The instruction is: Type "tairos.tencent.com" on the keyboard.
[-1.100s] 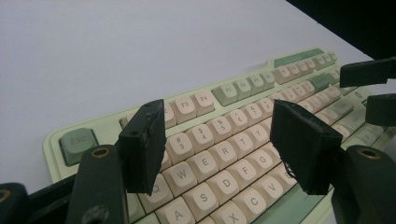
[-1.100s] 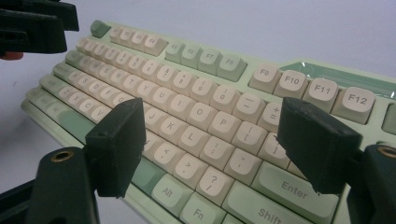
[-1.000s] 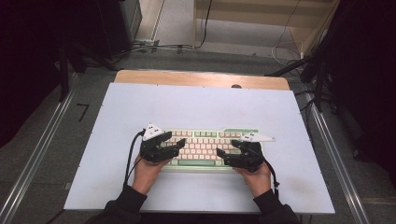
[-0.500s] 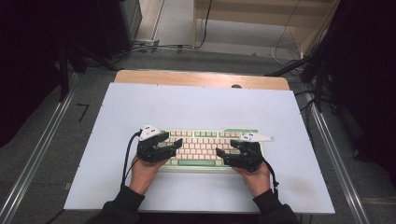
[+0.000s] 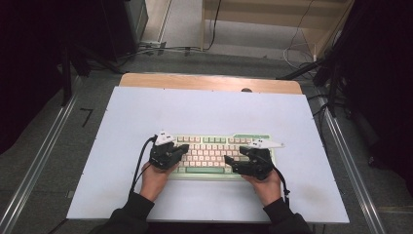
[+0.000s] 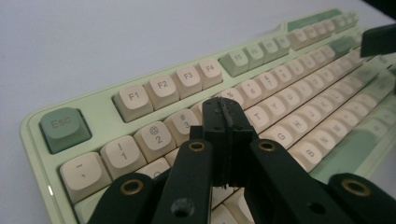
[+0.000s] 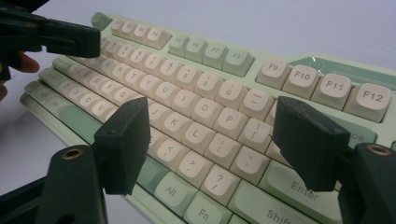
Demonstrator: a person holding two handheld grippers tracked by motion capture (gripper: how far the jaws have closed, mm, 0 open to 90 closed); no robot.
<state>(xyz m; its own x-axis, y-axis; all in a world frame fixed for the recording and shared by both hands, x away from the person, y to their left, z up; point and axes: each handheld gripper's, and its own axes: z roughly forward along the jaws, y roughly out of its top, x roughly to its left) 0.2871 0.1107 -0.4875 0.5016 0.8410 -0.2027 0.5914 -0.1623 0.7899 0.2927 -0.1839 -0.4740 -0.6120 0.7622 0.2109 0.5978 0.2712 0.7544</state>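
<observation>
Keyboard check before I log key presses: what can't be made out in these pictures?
- Left gripper view: its shut jaws cover the keyboard keys right of 3; far keys blur.
- Right gripper view: open jaws hide keys beside L and Enter; bottom row cut off.
- High view: key legends too small; hands cover the keyboard's ends.

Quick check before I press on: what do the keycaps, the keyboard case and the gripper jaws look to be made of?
Keycaps: likely matte plastic, cream and sage, moulded with rounded edges and printed legends. Case: probably smooth pale-green plastic, with a faint sheen along the rim. Left gripper jaws: black, seemingly hard plastic with a ridged, rubbery-looking pad face; brass-coloured pivots. Right gripper jaws: the same matte black blocks.
</observation>
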